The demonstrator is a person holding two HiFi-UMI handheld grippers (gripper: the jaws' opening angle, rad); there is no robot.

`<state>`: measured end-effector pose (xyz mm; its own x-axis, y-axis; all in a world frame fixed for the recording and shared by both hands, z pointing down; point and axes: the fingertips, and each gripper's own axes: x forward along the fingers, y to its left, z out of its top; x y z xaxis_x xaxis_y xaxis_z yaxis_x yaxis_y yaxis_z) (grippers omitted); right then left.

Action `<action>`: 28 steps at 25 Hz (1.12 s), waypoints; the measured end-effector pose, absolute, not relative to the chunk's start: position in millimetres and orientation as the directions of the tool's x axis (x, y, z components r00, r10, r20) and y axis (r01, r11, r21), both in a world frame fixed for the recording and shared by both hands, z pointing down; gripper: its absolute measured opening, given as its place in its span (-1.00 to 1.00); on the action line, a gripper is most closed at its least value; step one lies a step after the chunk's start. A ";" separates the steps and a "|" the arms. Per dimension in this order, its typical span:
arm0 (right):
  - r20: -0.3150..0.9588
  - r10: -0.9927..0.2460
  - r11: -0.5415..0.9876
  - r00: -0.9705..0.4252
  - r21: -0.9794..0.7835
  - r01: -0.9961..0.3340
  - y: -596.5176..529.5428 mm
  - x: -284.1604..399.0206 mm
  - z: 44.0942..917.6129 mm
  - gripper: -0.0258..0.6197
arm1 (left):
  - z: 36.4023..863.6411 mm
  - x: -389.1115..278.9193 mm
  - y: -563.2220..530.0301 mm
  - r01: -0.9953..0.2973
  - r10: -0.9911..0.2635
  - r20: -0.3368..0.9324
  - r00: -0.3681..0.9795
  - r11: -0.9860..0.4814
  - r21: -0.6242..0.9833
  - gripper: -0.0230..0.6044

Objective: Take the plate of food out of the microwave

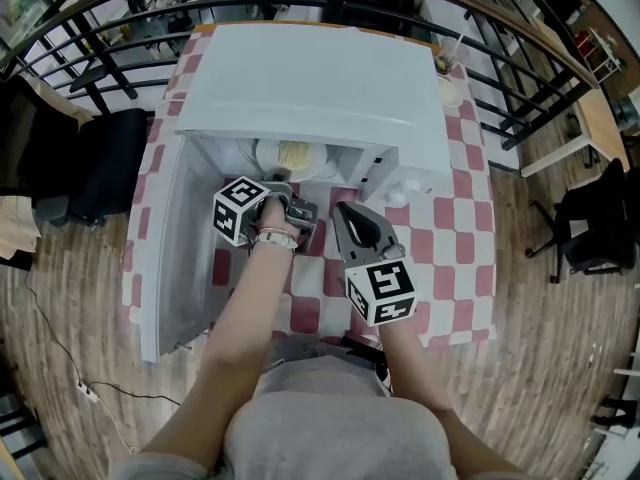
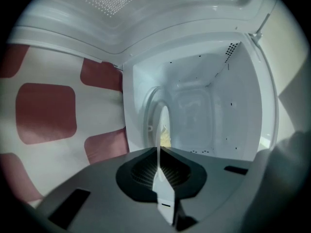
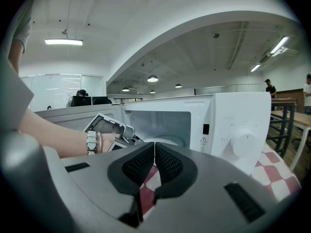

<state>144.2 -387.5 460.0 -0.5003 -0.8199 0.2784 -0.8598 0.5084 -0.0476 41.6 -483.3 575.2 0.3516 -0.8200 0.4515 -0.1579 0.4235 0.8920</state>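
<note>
My left claw [image 2: 159, 154] is clamped on the near rim of the round white plate [image 2: 163, 123]. The rim shows edge-on as a thin pale line pinched between my ribbed pads. I take it by the rim because, as I judge it, that is the only part I can reach without touching the pale yellow food [image 2: 166, 138] heaped toward the middle.

The plate is not out yet: it sits inside the white microwave [image 1: 310, 78], just past the mouth of the cavity. The microwave's door [image 1: 185, 258] hangs wide open on my left, which leaves a straight path for drawing the plate toward me.

My right claw [image 3: 154, 147] has its jaws together on nothing. It is held outside the opening, over the red-and-white checked table [image 1: 462, 230], and points at the cavity. I keep it there, I think, to stay clear of the left arm's path yet close enough to steady the far side of the plate once it is out.

The risk I see is tilt: a one-sided pinch on a loaded plate wants to droop.
</note>
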 end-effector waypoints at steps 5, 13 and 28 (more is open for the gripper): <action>0.270 -0.822 0.510 -0.502 -0.046 -0.859 -385.0 142.0 456.8 -0.84 | 574.7 41.0 -479.7 -0.163 -0.820 0.443 0.363 0.412 0.896 -0.89; 0.265 -0.824 0.508 -0.501 -0.047 -0.860 -381.5 139.3 453.6 -0.84 | 570.2 42.0 -472.2 -0.163 -0.825 0.421 0.376 0.388 0.907 -0.89; 0.266 -0.846 0.463 -0.463 -0.067 -0.884 -371.7 131.1 449.1 -0.84 | 556.2 32.7 -451.1 -0.154 -0.835 0.375 0.403 0.342 0.927 -0.89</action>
